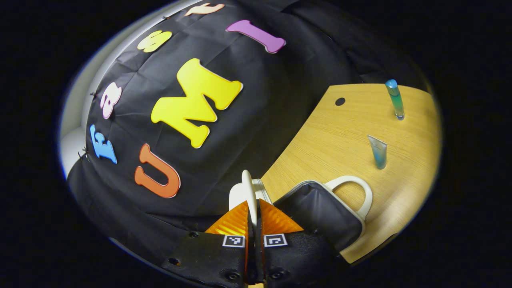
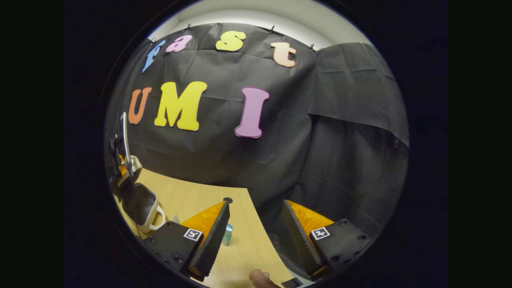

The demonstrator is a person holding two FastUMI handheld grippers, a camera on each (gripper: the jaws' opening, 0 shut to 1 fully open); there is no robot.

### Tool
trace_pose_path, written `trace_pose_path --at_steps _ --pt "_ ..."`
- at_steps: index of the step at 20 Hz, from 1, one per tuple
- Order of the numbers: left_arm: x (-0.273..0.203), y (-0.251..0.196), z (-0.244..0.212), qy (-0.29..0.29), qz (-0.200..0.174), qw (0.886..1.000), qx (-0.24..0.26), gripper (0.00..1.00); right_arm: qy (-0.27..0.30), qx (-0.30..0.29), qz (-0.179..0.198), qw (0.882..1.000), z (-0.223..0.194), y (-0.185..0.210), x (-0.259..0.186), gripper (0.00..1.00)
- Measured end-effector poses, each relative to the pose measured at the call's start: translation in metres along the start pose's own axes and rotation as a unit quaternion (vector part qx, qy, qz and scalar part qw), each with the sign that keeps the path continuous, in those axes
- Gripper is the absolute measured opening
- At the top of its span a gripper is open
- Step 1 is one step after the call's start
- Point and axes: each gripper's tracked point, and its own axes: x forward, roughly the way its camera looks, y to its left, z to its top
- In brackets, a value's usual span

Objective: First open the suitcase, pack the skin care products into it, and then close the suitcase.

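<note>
In the left gripper view, my left gripper [image 1: 253, 205] is shut on the thin white edge of the suitcase lid [image 1: 247, 185], which stands raised. Beside it the suitcase [image 1: 320, 212] lies open, showing its black lining and a white handle [image 1: 362, 192]. Two blue-green skin care tubes [image 1: 395, 99] [image 1: 378, 151] stand on the wooden table [image 1: 332, 136] beyond it. In the right gripper view, my right gripper [image 2: 256, 218] is open above the table's edge with nothing between its fingers. One tube [image 2: 227, 235] peeks out beside its left finger, and the open suitcase [image 2: 142, 206] sits far left.
A small dark hole [image 1: 340, 101] marks the table near its back edge. The black cloth wall hangs close behind the table. A person's fingertip [image 2: 260, 276] shows at the bottom of the right gripper view.
</note>
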Motion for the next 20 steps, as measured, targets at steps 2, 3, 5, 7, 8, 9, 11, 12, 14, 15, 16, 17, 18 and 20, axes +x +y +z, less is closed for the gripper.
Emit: trace_pose_path --at_steps 2,3,5,7,8,9,11,12,14,15,16,17,18,20 --pt "-0.001 0.029 -0.012 0.003 0.000 0.999 -0.038 0.03 0.000 -0.001 0.004 1.000 0.003 0.019 -0.003 0.80" --pt "-0.003 0.043 -0.021 0.009 0.005 0.999 -0.051 0.03 0.000 -0.003 0.007 1.000 0.006 0.029 -0.006 0.80" --pt "-0.003 0.067 -0.043 0.027 0.014 0.997 -0.065 0.03 0.001 -0.004 0.014 1.000 0.009 0.049 -0.009 0.80" --pt "0.000 0.088 -0.062 0.034 0.017 0.995 -0.092 0.03 0.000 -0.008 0.022 1.000 0.012 0.069 -0.014 0.80" --pt "0.003 0.101 -0.074 0.040 0.021 0.993 -0.105 0.03 -0.001 -0.013 0.027 1.000 0.013 0.079 -0.016 0.80" --pt "0.007 0.113 -0.086 0.045 0.022 0.992 -0.119 0.03 -0.003 -0.018 0.031 0.999 0.015 0.088 -0.018 0.80" --pt "0.014 0.136 -0.115 0.053 0.030 0.989 -0.137 0.03 -0.008 -0.024 0.034 0.999 0.019 0.101 -0.022 0.80" --pt "0.020 0.147 -0.129 0.054 0.032 0.989 -0.136 0.03 -0.007 -0.022 0.035 0.999 0.021 0.108 -0.025 0.80" --pt "0.028 0.158 -0.165 0.065 0.034 0.989 -0.131 0.03 -0.007 -0.011 0.041 0.999 0.024 0.120 -0.029 0.80" --pt "0.031 0.162 -0.187 0.076 0.036 0.989 -0.124 0.03 -0.005 -0.012 0.043 0.999 0.023 0.127 -0.030 0.80" --pt "0.036 0.165 -0.203 0.080 0.034 0.988 -0.124 0.03 -0.003 -0.018 0.041 0.999 0.021 0.130 -0.030 0.80" --pt "0.041 0.167 -0.215 0.082 0.031 0.988 -0.124 0.03 -0.001 -0.024 0.037 0.999 0.020 0.133 -0.031 0.80" --pt "0.047 0.169 -0.231 0.093 0.027 0.987 -0.130 0.03 0.003 -0.025 0.032 0.999 0.018 0.134 -0.032 0.80" --pt "0.057 0.168 -0.261 0.114 0.017 0.982 -0.147 0.03 0.016 -0.022 0.025 0.999 0.013 0.139 -0.034 0.79"
